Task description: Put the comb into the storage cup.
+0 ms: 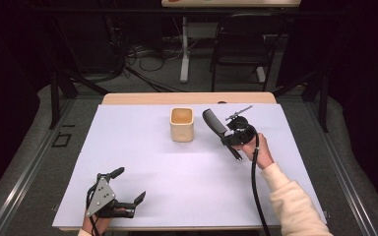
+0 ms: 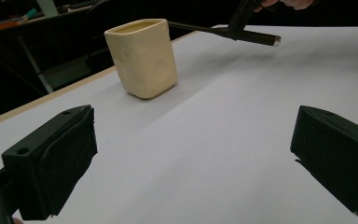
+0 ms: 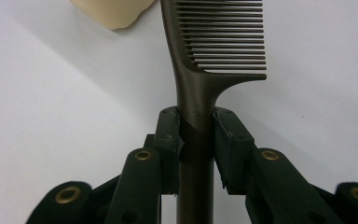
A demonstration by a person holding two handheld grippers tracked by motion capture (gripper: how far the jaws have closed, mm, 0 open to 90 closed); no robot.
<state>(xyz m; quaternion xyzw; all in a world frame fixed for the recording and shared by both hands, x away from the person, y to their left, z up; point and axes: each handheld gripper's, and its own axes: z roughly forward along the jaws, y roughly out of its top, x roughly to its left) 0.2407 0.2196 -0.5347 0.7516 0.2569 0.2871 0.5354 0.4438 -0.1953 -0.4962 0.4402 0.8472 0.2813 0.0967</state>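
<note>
Just right of the cream cup [image 1: 181, 125], above the white sheet [image 1: 177, 172], the right gripper [image 3: 196, 133] was clamped on the handle of the dark comb [image 3: 200, 93], its teeth beyond the fingertips, while the left gripper [image 1: 128, 189] rested near the front edge, jaws apart and empty.

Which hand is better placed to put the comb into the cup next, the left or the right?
Probably the right. The right claw is already shut on the comb, close beside the cup. The left claw is open, holds nothing and sits at the near table edge, farther from the cup.
</note>
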